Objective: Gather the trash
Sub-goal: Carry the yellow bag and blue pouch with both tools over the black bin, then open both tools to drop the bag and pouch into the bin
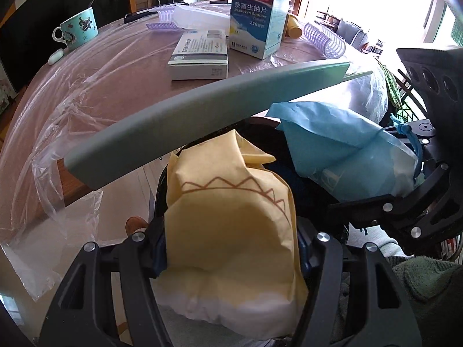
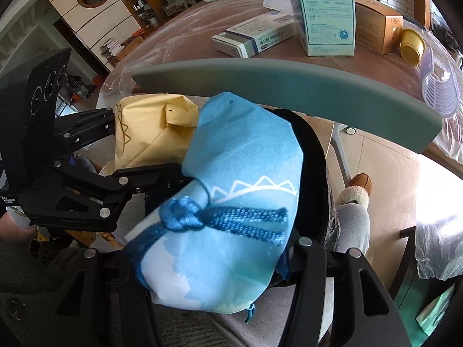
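Blue pouch cord knot – right view, shoe

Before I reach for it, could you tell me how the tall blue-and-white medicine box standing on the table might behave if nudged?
The medicine box stands upright on a narrow base, so it probably tips easily. Its top flap is open, so it may be empty and light. The plastic sheet beneath looks slick, so it might slide.

A yellow pouch, marked with a brown zigzag line and white at its lower end, was held upright over a black bin. Beside it, a blue pouch, tied with a knotted blue cord, was held tilted over the same opening.
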Action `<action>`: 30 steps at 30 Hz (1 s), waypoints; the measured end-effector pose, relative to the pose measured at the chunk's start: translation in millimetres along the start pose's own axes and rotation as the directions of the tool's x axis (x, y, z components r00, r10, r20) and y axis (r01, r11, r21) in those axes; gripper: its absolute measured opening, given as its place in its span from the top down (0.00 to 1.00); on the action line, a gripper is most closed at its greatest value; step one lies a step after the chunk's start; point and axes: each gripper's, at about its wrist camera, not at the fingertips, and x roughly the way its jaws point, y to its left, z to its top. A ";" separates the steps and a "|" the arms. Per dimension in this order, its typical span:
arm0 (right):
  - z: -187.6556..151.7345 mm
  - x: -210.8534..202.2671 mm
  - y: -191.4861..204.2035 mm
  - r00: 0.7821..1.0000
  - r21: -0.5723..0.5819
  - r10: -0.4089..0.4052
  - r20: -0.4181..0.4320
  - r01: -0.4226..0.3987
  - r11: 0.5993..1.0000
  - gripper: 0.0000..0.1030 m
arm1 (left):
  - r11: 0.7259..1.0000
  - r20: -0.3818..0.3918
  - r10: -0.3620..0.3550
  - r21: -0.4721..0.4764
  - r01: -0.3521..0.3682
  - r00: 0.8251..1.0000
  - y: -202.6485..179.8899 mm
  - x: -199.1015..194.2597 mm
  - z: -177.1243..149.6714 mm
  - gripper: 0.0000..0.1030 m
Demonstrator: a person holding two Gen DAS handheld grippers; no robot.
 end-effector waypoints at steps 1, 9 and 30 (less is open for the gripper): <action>0.8 1.8 -1.1 1.000 0.005 -0.003 -0.001 0.003 1.000 0.47 | 1.000 -0.004 0.001 0.000 -0.001 1.000 0.4 2.3 0.2 0.37; 9.4 19.4 -12.0 1.000 0.019 -0.018 -0.020 0.019 1.000 0.47 | 1.000 -0.034 0.002 0.002 -0.002 0.999 4.3 20.4 0.9 0.37; 23.0 51.5 -17.8 0.997 0.049 -0.030 -0.065 0.033 0.998 0.46 | 1.000 -0.076 0.023 -0.009 -0.024 0.997 18.2 52.8 -0.9 0.37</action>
